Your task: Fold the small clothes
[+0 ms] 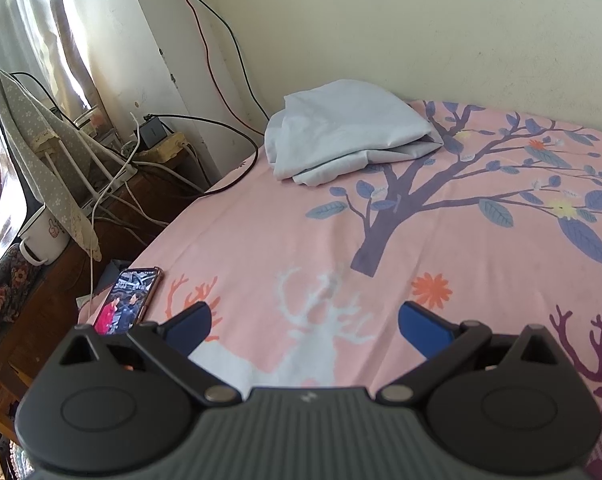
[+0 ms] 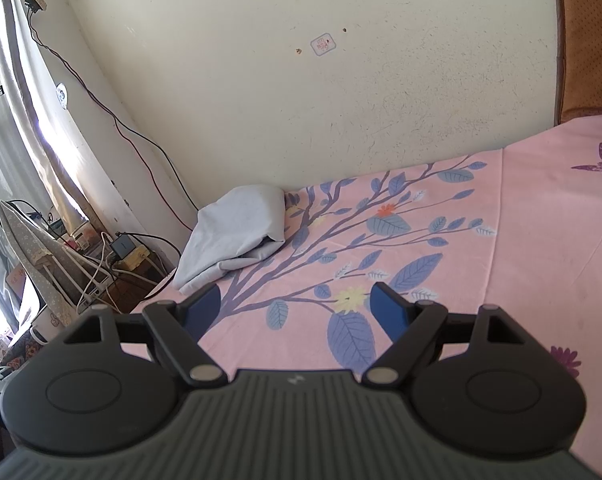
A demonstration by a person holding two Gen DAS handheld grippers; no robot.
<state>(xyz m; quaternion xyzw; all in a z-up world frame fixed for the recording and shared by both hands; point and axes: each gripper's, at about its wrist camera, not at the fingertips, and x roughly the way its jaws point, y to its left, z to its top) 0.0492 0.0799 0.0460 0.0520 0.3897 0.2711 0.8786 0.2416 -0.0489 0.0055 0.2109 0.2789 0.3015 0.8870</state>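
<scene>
Left wrist view: my left claw [image 1: 303,320] gapes, nothing in it — cloth [image 1: 349,132] far ahead, phone [image 1: 127,300] left; right claw [image 2: 295,306] also gapes.

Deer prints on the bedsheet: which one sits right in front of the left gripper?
The white deer, between the open left gripper fingers. The orange deer is by the phone; the purple deer is far right.

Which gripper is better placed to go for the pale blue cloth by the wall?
Probably the left. Its gripper is open and empty over the pink sheet, and the pale blue cloth looms larger in its view. The right gripper, also open and empty, sees the cloth smaller, off to its left.
</scene>
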